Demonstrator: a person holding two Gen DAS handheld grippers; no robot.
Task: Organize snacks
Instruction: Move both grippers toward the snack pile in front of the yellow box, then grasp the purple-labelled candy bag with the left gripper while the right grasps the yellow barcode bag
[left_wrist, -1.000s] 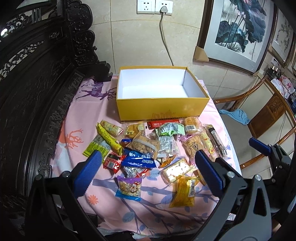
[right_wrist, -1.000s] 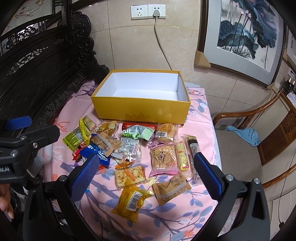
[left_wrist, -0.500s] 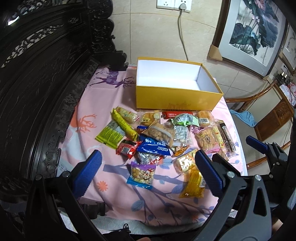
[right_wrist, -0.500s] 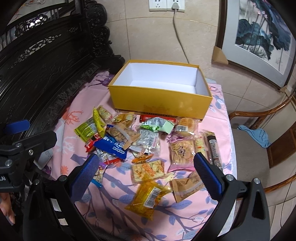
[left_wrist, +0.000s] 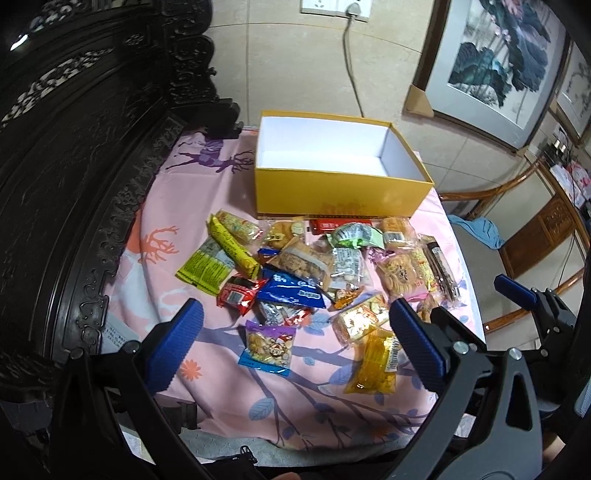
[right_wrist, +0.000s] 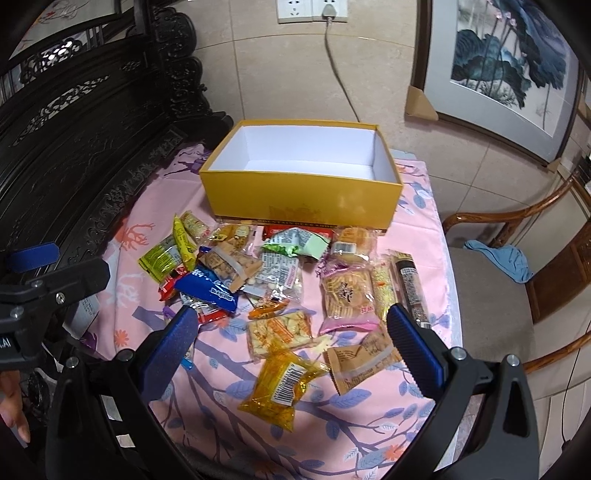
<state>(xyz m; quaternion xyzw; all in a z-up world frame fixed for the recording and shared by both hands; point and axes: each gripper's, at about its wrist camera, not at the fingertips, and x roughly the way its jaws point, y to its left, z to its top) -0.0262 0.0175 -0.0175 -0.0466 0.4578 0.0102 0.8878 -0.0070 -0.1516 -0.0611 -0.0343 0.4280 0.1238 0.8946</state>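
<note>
Both grippers, left gripper (left_wrist: 295, 347) and right gripper (right_wrist: 293, 345), hang spread apart and empty, with the snack pile (right_wrist: 280, 273) between them and the yellow box (right_wrist: 301, 206).

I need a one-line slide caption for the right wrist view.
Open hand-held gripper above scattered snack packets before an empty yellow box.

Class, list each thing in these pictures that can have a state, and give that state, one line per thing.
Yellow box: lid off, nothing inside.
Snack packets: all sealed, loose on the cloth, none boxed.
Left tongs: open, holding nothing.
Right tongs: open, holding nothing.
Wall socket: one plug in, other outlet free.
Wooden chair: unoccupied, blue cloth on its seat.
</note>
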